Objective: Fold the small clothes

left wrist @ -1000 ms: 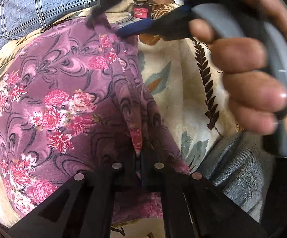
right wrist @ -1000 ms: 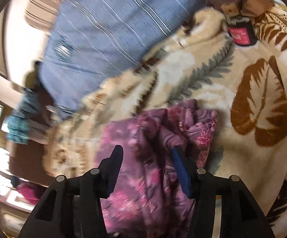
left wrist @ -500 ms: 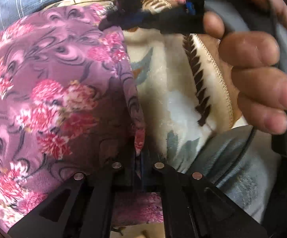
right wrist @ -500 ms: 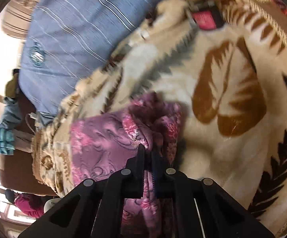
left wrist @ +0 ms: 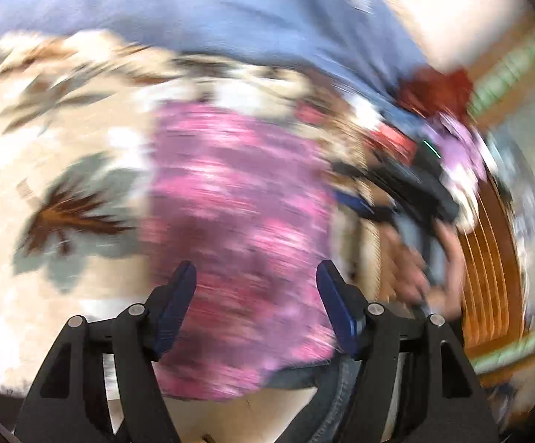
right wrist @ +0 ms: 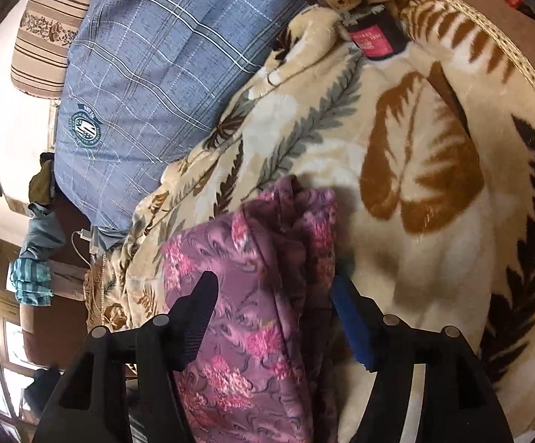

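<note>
**Both grippers open over the folded garment: check the fold, then re-grip**

Surface: a cream leaf-print blanket (right wrist: pixel 407 221) covers the work area, with a blue checked pillow (right wrist: pixel 149 59) behind it. It is soft and uneven, so creases will not press flat unaided.

Garment: the purple floral cloth (right wrist: pixel 252 295) lies on the blanket, doubled over, with a bunched ridge along its right side in the right wrist view. The left wrist view is heavily motion-blurred; the cloth (left wrist: pixel 237 229) appears there as 1 compact block, though edges cannot be judged.

Grippers: the right gripper (right wrist: pixel 274 317) has its jaws wide, straddling the cloth and gripping nothing. The left gripper (left wrist: pixel 256 302) is likewise wide apart above the cloth and empty.

Judgement on the step: the bunched ridge needs attention first. Best to close 1 gripper on the ridge's outer layer only, draw it outward until flat, and pin the opposite edge with the other. Grabbing all layers risks undoing the fold.
</note>
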`<state>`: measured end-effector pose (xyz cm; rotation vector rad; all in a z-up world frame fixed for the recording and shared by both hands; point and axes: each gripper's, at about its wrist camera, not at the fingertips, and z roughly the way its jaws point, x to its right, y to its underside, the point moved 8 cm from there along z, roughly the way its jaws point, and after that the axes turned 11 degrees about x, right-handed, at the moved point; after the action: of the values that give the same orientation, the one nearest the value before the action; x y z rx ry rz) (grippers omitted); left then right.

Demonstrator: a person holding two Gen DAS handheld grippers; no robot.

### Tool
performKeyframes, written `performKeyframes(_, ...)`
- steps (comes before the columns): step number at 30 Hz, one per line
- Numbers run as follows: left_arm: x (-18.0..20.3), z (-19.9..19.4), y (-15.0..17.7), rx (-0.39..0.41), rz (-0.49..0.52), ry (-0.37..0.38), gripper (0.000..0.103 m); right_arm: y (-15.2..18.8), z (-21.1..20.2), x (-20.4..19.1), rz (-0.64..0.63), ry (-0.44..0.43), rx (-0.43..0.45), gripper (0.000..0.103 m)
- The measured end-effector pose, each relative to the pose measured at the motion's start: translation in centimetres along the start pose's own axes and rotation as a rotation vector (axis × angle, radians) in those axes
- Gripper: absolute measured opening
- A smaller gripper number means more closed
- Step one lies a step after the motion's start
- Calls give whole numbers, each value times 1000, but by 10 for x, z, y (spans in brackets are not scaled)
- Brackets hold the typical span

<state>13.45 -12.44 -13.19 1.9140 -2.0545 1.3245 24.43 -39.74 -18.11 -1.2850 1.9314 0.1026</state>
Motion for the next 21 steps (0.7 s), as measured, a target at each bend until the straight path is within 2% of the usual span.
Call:
performKeyframes(2,-27,12,-7,-18,-78,25,67,13,-5,0,22,-3,18,67)
performKeyframes(4,-46,25,-10,-41,-102,19,67,30,-7,1,43,-18,14,67)
performKeyframes(6,-57,41,-10,-55,-112,51,67,48,-2,2,62,-30,-20,67)
performKeyframes(8,-61,58,-11,-74,-150,127,66,56,6,10,63,16,-46,66)
performKeyframes(10,-61,63,-1,-100,-228,223,57,58,14,20,71,68,-63,62)
performKeyframes(11,-63,67,4,-102,-253,241,55,59,18,24,94,55,-79,58)
performKeyframes(12,-65,66,5,-101,-263,240,53,59,21,22,109,21,-93,53)
performKeyframes(14,-68,69,13,-122,-290,240,52,61,26,16,79,2,-110,51)
performKeyframes(18,-73,70,14,-141,-392,271,51,63,34,15,94,-20,-135,53)
performKeyframes(20,-72,73,15,-141,-370,261,43,61,34,18,113,-40,-139,50)
performKeyframes(21,-72,74,15,-141,-365,255,37,62,34,18,105,-44,-139,44)
